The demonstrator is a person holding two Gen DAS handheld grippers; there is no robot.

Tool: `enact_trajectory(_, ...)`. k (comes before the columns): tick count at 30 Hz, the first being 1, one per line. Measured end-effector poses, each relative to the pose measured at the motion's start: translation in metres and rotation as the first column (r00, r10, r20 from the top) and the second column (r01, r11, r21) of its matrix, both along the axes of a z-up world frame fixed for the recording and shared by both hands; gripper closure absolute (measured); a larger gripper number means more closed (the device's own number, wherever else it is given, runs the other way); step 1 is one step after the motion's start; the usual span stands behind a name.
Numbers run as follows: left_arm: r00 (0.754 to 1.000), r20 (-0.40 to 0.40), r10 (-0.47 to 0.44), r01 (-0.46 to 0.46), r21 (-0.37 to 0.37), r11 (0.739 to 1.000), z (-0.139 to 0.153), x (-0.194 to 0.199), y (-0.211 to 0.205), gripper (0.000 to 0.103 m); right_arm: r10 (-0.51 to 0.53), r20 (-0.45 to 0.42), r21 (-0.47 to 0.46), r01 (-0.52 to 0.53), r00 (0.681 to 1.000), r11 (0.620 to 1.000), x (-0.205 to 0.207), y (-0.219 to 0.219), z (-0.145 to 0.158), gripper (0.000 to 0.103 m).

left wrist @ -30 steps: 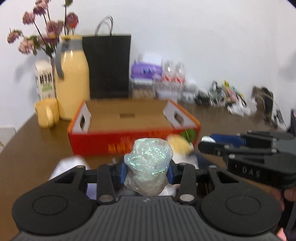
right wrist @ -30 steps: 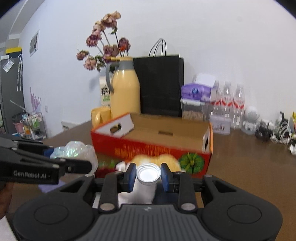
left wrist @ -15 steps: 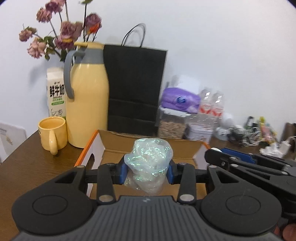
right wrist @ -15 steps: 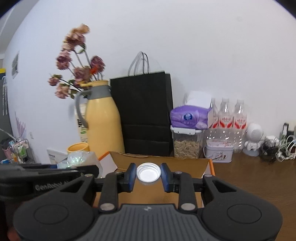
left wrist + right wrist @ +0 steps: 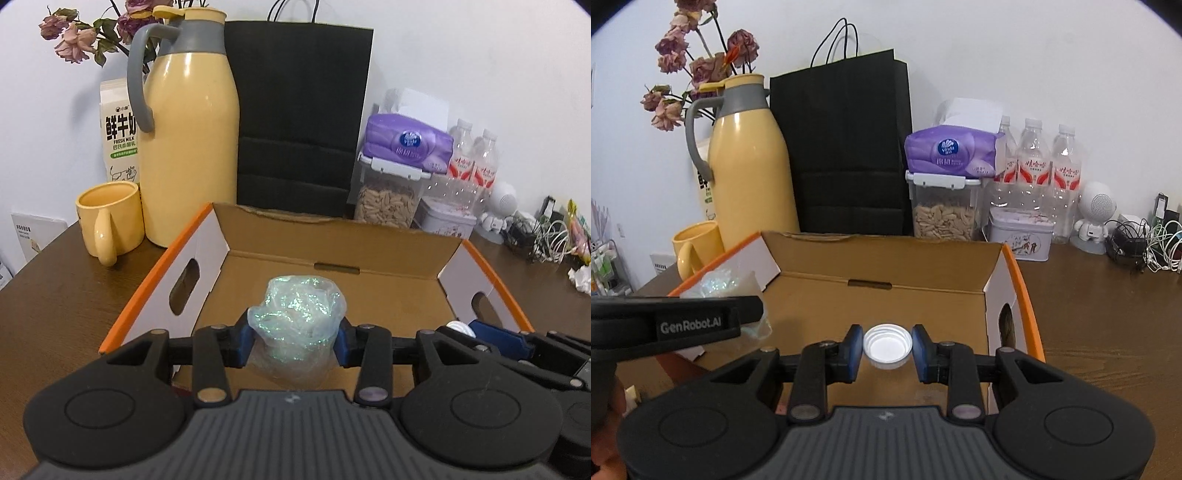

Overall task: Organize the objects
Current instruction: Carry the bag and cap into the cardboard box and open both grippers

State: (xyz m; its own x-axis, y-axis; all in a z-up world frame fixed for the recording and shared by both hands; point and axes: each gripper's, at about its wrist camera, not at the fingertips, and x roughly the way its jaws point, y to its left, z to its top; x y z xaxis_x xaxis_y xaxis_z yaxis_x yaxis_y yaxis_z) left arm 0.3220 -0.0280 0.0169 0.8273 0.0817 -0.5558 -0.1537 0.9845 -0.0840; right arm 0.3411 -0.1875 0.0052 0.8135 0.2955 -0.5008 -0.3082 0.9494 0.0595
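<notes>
both grippers have swung in from the table edge since a second ago and now hang over the open orange-rimmed cardboard box [image 5: 388, 254], with the yellow thermos jug [image 5: 188, 122] and black paper bag [image 5: 299, 110] looming behind it. left gripper [image 5: 293, 338] has its fingers pinched on a crumpled iridescent plastic bag [image 5: 295, 325], and the right gripper [image 5: 887, 349] has its blue pads pressed on a small white bottle cap [image 5: 887, 345], both held above the box floor. looks like roughly mid-task: the box floor that shows is bare, so both items are not yet dropped in, and whatever sits on the table outside can't be seen now.
</notes>
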Motion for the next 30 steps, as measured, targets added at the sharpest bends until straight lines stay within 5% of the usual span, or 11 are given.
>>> enact_trajectory(3,1.0,-0.004,0.012,-0.012,0.007,1.0,0.0,0.0,-0.001,0.05,-0.006,-0.013,-0.001,0.006,1.0,1.0,0.0,-0.002,-0.001,0.075)
enact_trajectory(5,1.0,0.014,0.018,-0.018,0.009,1.0,0.003,-0.003,-0.002,0.034,-0.016,-0.017,-0.002,0.016,1.0,1.0,-0.001,-0.003,-0.001,0.072)
enact_trajectory(8,0.998,0.045,0.039,-0.04,0.028,0.999,0.006,-0.006,-0.004,0.008,-0.025,-0.015,-0.002,0.025,1.0,1.0,-0.002,-0.004,0.001,0.045)
enact_trajectory(10,0.997,0.057,0.049,-0.051,0.038,0.998,0.007,-0.007,-0.005,0.0,-0.036,-0.005,-0.006,0.036,0.999,0.999,-0.004,-0.004,0.002,0.019)
enact_trajectory(15,0.998,0.049,0.041,-0.044,0.052,0.998,0.005,-0.006,-0.01,0.0,-0.039,-0.008,-0.002,0.039,0.999,0.999,-0.004,-0.006,0.003,0.0)
enact_trajectory(30,0.98,0.196,-0.025,0.026,-0.006,1.0,0.05,-0.067,-0.003,0.0,-0.039,0.09,0.042,0.035,0.995,0.999,-0.038,-0.024,0.036,0.0)
